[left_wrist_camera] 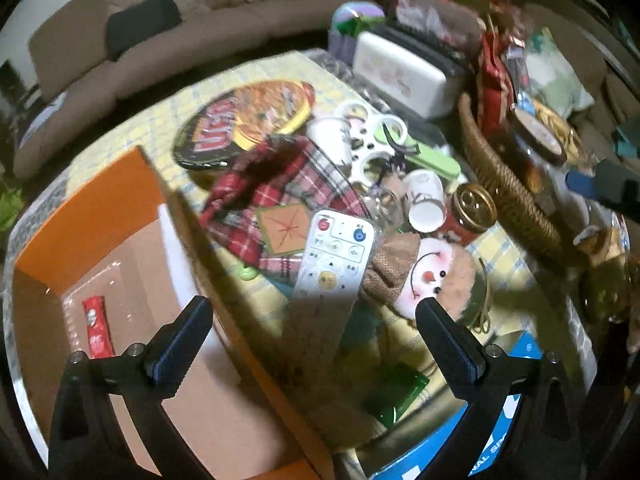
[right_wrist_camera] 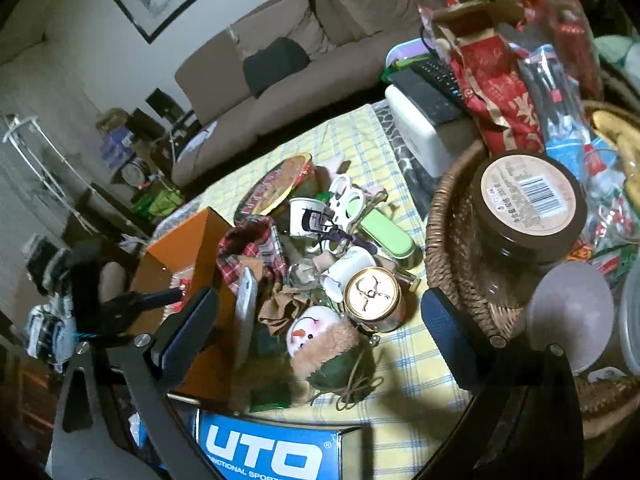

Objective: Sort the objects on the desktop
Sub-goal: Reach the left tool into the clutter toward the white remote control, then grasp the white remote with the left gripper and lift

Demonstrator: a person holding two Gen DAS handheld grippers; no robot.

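Note:
My left gripper [left_wrist_camera: 314,320] is open and empty, held above the edge of an orange cardboard box [left_wrist_camera: 100,208]; a red snack packet [left_wrist_camera: 96,326] lies in the box. A white remote [left_wrist_camera: 334,256], a snowman doll [left_wrist_camera: 430,276], a plaid cloth pouch [left_wrist_camera: 280,192], a gold-topped can [left_wrist_camera: 472,208], white scissors [left_wrist_camera: 370,140] and a round noodle lid [left_wrist_camera: 248,120] lie jumbled on the yellow checked tablecloth [left_wrist_camera: 192,100]. My right gripper [right_wrist_camera: 320,312] is open and empty above the snowman doll [right_wrist_camera: 320,336] and the can [right_wrist_camera: 372,292]. The left gripper [right_wrist_camera: 152,300] shows at the left over the box [right_wrist_camera: 188,248].
A wicker basket [right_wrist_camera: 452,248] at the right holds a brown-lidded jar [right_wrist_camera: 528,204] and wrapped snacks. A white case [left_wrist_camera: 404,72] sits at the back. A blue box [right_wrist_camera: 268,452] lies at the near edge. A brown sofa [right_wrist_camera: 300,56] stands behind the table.

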